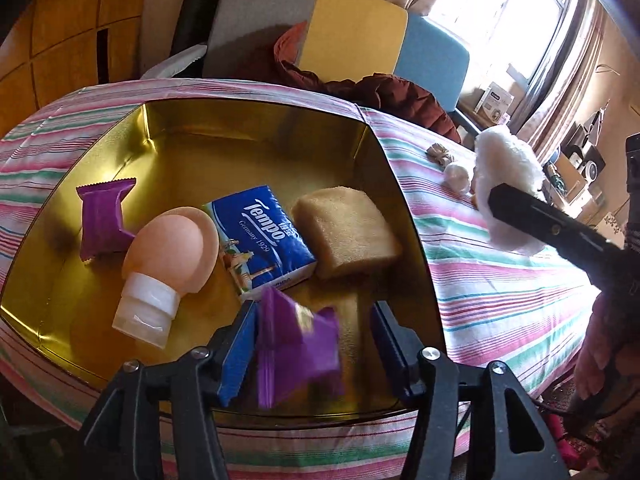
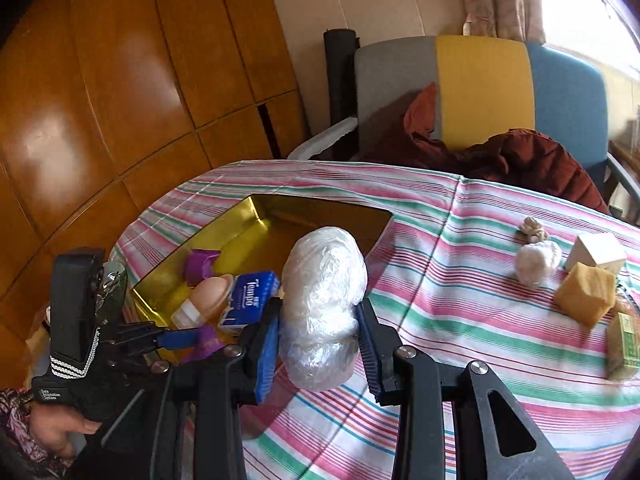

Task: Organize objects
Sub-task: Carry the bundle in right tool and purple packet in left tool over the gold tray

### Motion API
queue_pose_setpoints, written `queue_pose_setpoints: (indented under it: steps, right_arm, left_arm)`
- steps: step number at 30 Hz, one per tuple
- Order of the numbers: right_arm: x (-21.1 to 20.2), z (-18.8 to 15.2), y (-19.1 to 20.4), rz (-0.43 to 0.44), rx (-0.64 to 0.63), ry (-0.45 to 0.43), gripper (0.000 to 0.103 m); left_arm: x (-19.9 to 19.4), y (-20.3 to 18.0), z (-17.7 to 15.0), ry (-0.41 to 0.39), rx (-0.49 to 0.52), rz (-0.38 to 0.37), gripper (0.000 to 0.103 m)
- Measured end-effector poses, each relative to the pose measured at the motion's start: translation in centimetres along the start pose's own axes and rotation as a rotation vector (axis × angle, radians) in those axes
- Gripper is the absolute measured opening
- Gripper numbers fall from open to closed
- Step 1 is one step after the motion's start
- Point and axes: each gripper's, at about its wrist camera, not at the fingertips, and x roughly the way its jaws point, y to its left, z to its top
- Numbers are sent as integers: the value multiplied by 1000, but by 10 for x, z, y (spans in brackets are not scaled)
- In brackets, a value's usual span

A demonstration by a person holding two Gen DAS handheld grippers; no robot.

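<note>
A gold tin (image 1: 256, 128) lies open on the striped tablecloth (image 1: 500, 288). Inside it are a purple packet (image 1: 104, 216), a peach bottle with a white cap (image 1: 168, 256), a blue Tempo tissue pack (image 1: 264, 244) and a tan sponge (image 1: 346, 232). My left gripper (image 1: 314, 312) hangs over the tin's near end, open. A second purple packet (image 1: 296, 356), blurred, sits between its jaws against the left pad and clear of the right one. My right gripper (image 2: 318, 308) is shut on a white plastic-wrapped bundle (image 2: 324, 288), held above the cloth just right of the tin (image 2: 256, 216).
On the cloth to the right lie a small white wrapped lump (image 2: 538, 262), a beige knot (image 2: 534, 230), a white block (image 2: 596, 250), a yellow block (image 2: 586, 294) and a green-yellow pack (image 2: 622, 344). A chair with a dark red jacket (image 2: 520, 156) stands behind the table.
</note>
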Motion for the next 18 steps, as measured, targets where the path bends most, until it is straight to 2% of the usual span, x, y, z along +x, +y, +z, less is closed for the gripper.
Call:
queue_pose_setpoints:
  steps: [3, 7, 10, 13, 18]
  right_arm:
    - [4, 0, 5, 7, 0, 9, 37]
    - [10, 0, 8, 14, 12, 25, 37]
    - [16, 1, 13, 26, 16, 40, 37]
    - [27, 2, 22, 39, 5, 69, 37]
    - [50, 4, 48, 69, -40, 132, 37]
  left_arm:
    - [-5, 5, 1, -24, -25, -18, 62]
    - [-26, 20, 7, -140, -83, 22, 62]
    - [-44, 37, 11, -228, -151, 99, 62]
    - [-58, 58, 12, -284, -238, 174, 62]
    - [-69, 85, 18, -307, -327, 284, 62]
